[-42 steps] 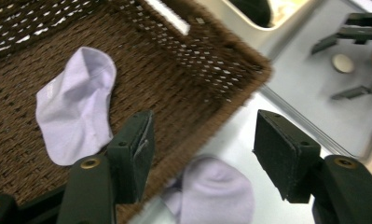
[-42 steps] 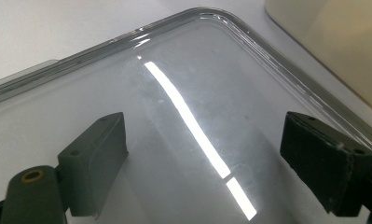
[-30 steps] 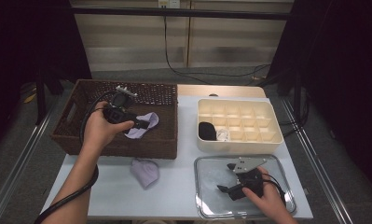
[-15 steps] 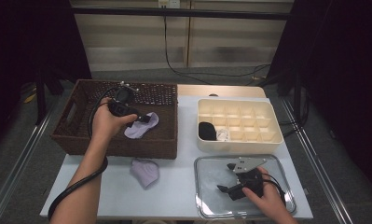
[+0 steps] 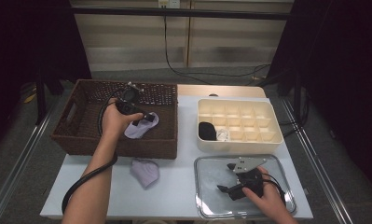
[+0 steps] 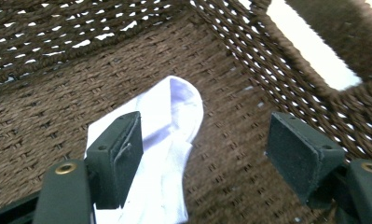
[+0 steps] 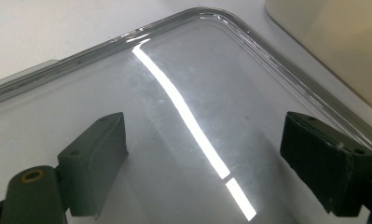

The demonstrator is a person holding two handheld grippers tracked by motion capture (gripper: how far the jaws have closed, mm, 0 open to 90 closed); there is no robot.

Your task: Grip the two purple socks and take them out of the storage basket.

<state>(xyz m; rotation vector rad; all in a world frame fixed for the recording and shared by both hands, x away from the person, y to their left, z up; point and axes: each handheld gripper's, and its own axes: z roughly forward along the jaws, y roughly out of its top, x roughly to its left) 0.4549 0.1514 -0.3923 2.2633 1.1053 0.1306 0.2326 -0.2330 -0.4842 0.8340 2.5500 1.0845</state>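
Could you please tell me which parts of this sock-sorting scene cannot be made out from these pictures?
- Lilac sock in the basket: in the high view the left gripper and hand cover part of it; in the left gripper view the bottom edge cuts it off.
- White item beside the black sock in the divided box: too small to identify.
- Right gripper: fingers dark against the clear tray, hard to separate in the high view.

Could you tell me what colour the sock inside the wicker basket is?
Pale lilac, almost white; the sock shows best in the left gripper view.
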